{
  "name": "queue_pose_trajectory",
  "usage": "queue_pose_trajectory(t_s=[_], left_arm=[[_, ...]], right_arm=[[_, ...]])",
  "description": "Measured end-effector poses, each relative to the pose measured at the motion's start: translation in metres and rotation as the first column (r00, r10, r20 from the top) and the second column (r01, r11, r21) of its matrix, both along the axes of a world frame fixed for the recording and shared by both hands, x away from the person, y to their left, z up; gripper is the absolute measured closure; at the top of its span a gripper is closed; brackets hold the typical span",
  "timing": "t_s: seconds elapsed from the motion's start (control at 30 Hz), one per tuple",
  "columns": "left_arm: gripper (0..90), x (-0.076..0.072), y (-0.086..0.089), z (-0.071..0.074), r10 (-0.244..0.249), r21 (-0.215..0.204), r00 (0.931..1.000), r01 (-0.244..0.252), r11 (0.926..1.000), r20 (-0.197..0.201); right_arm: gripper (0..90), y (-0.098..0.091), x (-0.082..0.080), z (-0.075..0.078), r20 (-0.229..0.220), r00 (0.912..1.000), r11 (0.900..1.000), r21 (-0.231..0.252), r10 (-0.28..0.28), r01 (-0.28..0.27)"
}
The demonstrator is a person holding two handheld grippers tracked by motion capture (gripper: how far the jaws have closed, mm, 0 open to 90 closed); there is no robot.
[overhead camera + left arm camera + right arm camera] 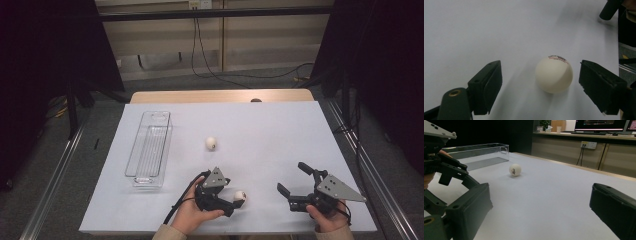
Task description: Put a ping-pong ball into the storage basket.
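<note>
The near ball (554, 74) lies on the white sheet (260, 125) between the jaws of the left gripper (239, 200), whose pads stand clear of it on both sides. A second ball (211, 143) lies farther out from it, the clear tray (149, 145) beyond, leftward. The right gripper (292, 180) rests well apart, jaws wide and empty

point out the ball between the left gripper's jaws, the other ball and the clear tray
near ball (554, 75), left gripper view, middle of its white face
far ball (211, 143), high view, centre of the ball
clear tray (133, 161), high view, its left long wall
</note>
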State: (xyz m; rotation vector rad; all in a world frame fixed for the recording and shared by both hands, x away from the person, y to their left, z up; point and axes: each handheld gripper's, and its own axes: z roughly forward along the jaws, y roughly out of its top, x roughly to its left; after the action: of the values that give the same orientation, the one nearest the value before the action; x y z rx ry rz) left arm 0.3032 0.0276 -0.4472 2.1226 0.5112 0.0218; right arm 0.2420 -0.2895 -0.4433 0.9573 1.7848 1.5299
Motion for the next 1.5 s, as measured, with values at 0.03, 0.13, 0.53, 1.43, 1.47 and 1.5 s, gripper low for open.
queue_pose_trajectory(t_s=[0.03,0.13,0.53,1.43,1.47,1.5], left_arm=[[19.0,0.000,0.000,0.000,0.000,0.001,1.0000,0.000,1.0000,-0.003],[19.6,0.000,-0.002,-0.001,-0.009,-0.007,0.9999,0.009,0.9999,-0.008],[21.0,-0.001,-0.004,-0.002,-0.020,0.002,0.9998,0.020,0.9998,-0.007],[25.9,-0.001,-0.009,-0.002,-0.030,0.028,0.9995,0.030,0.9991,-0.007],[26.0,-0.001,-0.010,-0.003,-0.031,0.030,0.9995,0.031,0.9991,-0.007],[26.1,-0.001,-0.010,-0.003,-0.032,0.032,0.9995,0.032,0.9990,-0.007]], right_arm=[[2.7,0.000,0.000,0.000,0.001,1.0000,1.0000,-0.001,0.001,-0.001],[2.7,0.001,0.000,0.000,0.001,1.0000,1.0000,-0.001,0.002,-0.002],[2.7,-0.001,0.000,0.000,-0.002,1.0000,1.0000,0.007,-0.002,0.002],[2.8,0.000,0.000,0.000,-0.001,1.0000,1.0000,0.004,-0.003,0.003],[2.8,0.000,0.000,0.000,-0.003,1.0000,1.0000,0.004,-0.003,0.003],[2.8,0.000,0.000,0.000,-0.004,1.0000,1.0000,0.004,-0.002,0.002]])
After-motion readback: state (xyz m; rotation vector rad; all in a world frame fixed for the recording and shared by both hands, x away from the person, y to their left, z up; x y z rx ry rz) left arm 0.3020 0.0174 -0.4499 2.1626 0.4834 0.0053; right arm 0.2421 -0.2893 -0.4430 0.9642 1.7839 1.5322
